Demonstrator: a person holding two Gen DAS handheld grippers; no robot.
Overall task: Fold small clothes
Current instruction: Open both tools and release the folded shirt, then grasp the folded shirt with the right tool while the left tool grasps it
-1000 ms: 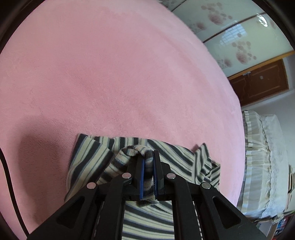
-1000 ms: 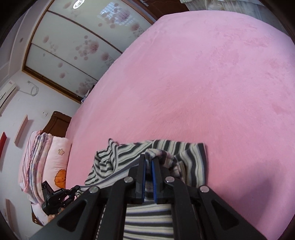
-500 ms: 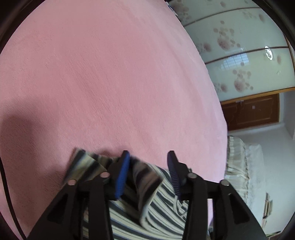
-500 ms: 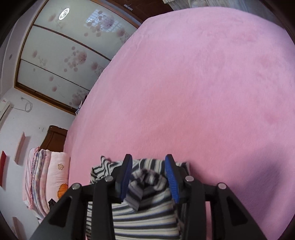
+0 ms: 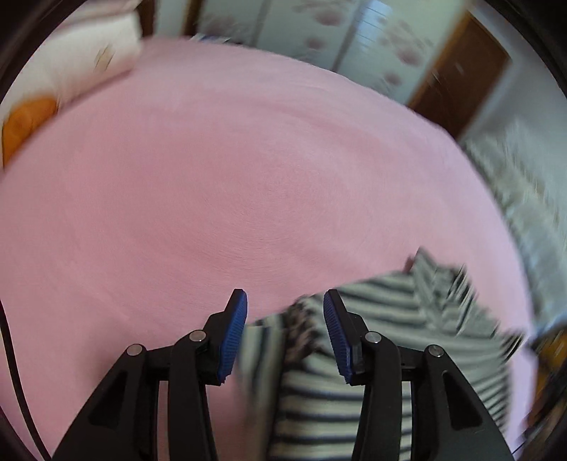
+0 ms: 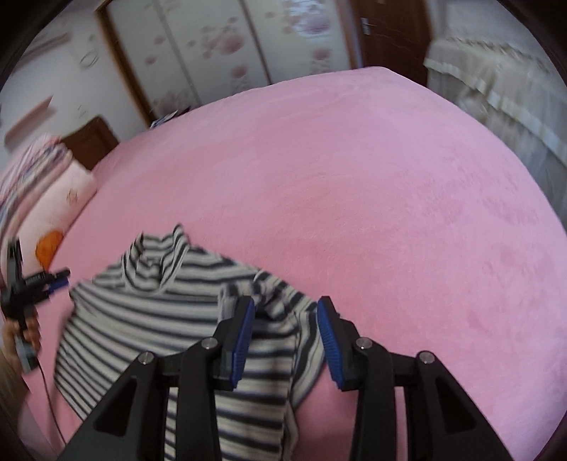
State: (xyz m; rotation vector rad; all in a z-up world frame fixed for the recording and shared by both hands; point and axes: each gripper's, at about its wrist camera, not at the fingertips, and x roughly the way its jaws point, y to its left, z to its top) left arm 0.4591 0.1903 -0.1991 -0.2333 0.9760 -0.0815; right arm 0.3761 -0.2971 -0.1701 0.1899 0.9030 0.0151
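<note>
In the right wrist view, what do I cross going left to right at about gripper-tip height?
Left gripper → striped top → right gripper, open over the top's edge → bare pink blanket.

Pink blanket [image 6: 354, 170] covering the bed. Pillow [image 6: 60, 202], pale pink with an orange motif, at the bed's left edge; folded bedding [image 6: 24, 166] stacked above it. Wardrobe [image 6: 226, 46] with sliding floral panels behind. Brown door [image 6: 389, 32]. Cream ruffled cover [image 6: 503, 92], far right.
</note>
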